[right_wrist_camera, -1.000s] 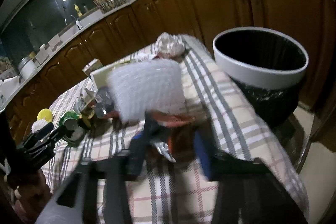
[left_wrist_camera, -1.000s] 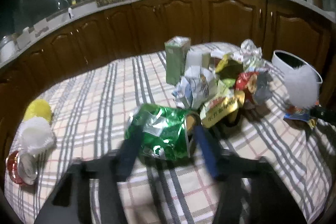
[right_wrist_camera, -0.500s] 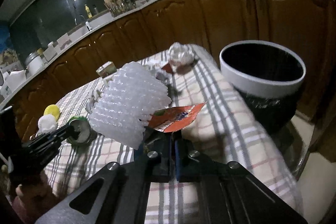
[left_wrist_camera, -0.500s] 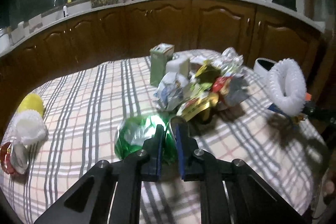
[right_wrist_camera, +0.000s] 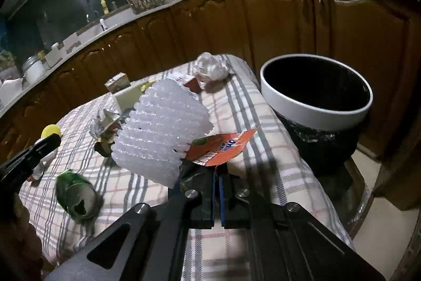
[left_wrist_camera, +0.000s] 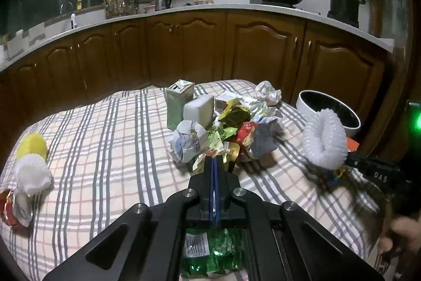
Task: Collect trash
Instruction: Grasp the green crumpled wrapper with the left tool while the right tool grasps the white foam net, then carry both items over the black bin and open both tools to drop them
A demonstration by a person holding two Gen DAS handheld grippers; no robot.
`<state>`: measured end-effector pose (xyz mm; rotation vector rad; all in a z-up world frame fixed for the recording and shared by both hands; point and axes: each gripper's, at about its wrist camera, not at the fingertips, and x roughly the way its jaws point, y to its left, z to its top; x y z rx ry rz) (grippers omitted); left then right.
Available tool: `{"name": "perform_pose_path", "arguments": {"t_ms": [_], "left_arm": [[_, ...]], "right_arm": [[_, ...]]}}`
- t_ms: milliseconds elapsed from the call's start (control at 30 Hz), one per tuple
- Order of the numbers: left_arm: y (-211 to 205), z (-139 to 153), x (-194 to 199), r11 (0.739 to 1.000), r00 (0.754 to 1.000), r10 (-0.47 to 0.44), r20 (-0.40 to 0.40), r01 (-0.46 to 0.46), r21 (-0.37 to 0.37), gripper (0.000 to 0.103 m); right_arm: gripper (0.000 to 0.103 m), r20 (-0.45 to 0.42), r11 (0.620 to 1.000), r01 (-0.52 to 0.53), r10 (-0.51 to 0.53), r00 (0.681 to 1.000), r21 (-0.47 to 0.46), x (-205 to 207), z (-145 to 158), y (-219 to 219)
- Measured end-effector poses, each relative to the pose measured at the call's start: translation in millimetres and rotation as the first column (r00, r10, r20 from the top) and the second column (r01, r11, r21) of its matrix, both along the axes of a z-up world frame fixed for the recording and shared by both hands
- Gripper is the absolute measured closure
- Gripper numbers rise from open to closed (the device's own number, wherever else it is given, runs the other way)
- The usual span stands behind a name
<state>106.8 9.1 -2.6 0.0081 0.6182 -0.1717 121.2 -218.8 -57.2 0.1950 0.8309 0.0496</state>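
Left wrist view
Jaws: the left gripper (left_wrist_camera: 213,170) has its blue fingers pressed flat together, and a crushed green can (left_wrist_camera: 214,252) hangs under them close to the camera; whether the can is caught in the fingers cannot be told.
Pile: crumpled wrappers (left_wrist_camera: 226,133) lie heaped on the checked tablecloth (left_wrist_camera: 105,138), with a green carton (left_wrist_camera: 179,107) and a white block (left_wrist_camera: 198,108) standing just behind.
Left edge: a yellow ball (left_wrist_camera: 31,149), a white foam net (left_wrist_camera: 33,174) and a red can (left_wrist_camera: 6,207) sit near one another.
Right side: the right gripper (left_wrist_camera: 352,162) holds a white foam sleeve (left_wrist_camera: 325,140) near the bin (left_wrist_camera: 327,116).

Right wrist view
Jaws: narrow, clamped on the foam sleeve (right_wrist_camera: 160,131) and an orange wrapper (right_wrist_camera: 221,146) together.
Bin: white-rimmed, black inside (right_wrist_camera: 315,107), standing just past the table's right edge.
Can: the green can (right_wrist_camera: 76,198) hangs in the air below the left gripper's arm, above the cloth.
Far end: a crumpled paper ball (right_wrist_camera: 210,67) lies on the table near the bin.
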Motion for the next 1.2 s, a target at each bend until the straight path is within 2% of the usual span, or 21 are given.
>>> {"name": "perform_pose_path", "arguments": {"t_ms": [33,100,133,167,233,300,367,467,567,633,700,733,767,800,833,900,933,1033,1100,1200], "left_arm": [[2,-1,0,1.000,1.000,-0.002,-0.008,0.002,-0.003,0.103],[3,-2,-1,1.000,1.000,-0.011,-0.021,0.011,-0.007,0.103],[3,-2,-2,1.000,0.999,-0.021,-0.025,0.021,-0.005,0.103],[4,-2,-4,0.999,0.999,-0.036,-0.030,0.036,-0.002,0.103],[6,-3,-10,0.998,0.997,-0.060,-0.041,0.060,0.015,0.101],[7,-7,-12,0.997,0.995,-0.073,-0.066,0.075,0.032,0.094],[8,-10,-13,0.997,0.995,-0.068,-0.076,0.071,0.038,0.073],[7,-13,-13,0.997,0.995,-0.069,-0.079,0.071,0.035,0.059],[0,-15,-11,0.996,0.993,-0.077,-0.087,0.080,0.037,0.046],[-8,-18,-10,0.994,0.992,-0.088,-0.090,0.094,0.058,0.046],[-18,-24,-8,0.990,0.991,-0.086,-0.098,0.097,0.107,0.047],[-24,-30,-4,0.986,0.990,-0.083,-0.110,0.098,0.134,0.058],[-28,-35,0,0.984,0.989,-0.081,-0.128,0.100,0.149,0.082],[-30,-41,4,0.983,0.984,-0.083,-0.156,0.107,0.148,0.085],[-30,-43,5,0.983,0.986,-0.075,-0.146,0.097,0.155,0.086],[-31,-40,7,0.982,0.989,-0.075,-0.131,0.096,0.162,0.091],[-31,-39,8,0.984,0.989,-0.074,-0.128,0.094,0.152,0.092],[-23,-34,9,0.992,0.991,-0.067,-0.119,0.079,0.102,0.092],[-18,-27,9,0.996,0.992,-0.064,-0.105,0.071,0.062,0.092],[-11,-16,5,0.997,0.995,-0.068,-0.076,0.070,0.023,0.093]], "right_arm": [[0.093,-0.013,1.000,0.002,-0.002,1.000,0.009,0,0,-1],[0.072,-0.009,0.999,0.023,-0.023,1.000,0.047,-4,1,-9],[0.052,0.000,0.998,0.026,-0.026,1.000,0.057,-6,2,-12],[0.046,0.010,0.998,0.033,-0.034,0.999,0.053,-10,5,-14],[0.046,0.026,0.998,0.043,-0.044,0.999,0.045,-17,11,-16],[0.046,0.052,0.997,0.045,-0.048,0.997,0.066,-25,17,-19],[0.046,0.081,0.997,0.035,-0.040,0.996,0.069,-28,25,-15],[0.046,0.113,0.998,-0.009,0.001,0.994,0.068,-24,35,-3],[0.046,0.106,0.997,-0.038,0.031,0.994,0.061,-10,36,7],[0.046,0.088,0.997,-0.056,0.051,0.995,0.053,2,32,14],[0.046,0.061,0.998,-0.062,0.062,0.996,0.001,16,26,21],[0.046,0.050,0.998,-0.058,0.060,0.997,-0.026,20,23,23],[0.046,0.030,0.997,-0.058,0.059,0.998,-0.054,27,18,24],[0.046,0.012,0.996,-0.060,0.061,0.998,-0.065,32,14,25],[0.049,-0.003,0.996,-0.060,0.060,0.998,-0.070,35,10,24],[0.066,-0.021,0.995,-0.061,0.059,0.998,-0.077,38,4,21],[0.085,-0.024,0.994,-0.061,0.059,0.998,-0.086,38,3,21],[0.092,0.010,0.996,-0.066,0.067,0.998,-0.063,31,9,18],[0.092,0.051,0.997,-0.078,0.079,0.996,-0.023,26,18,15],[0.092,0.118,0.990,-0.103,0.091,0.989,0.096,21,35,6]]}}
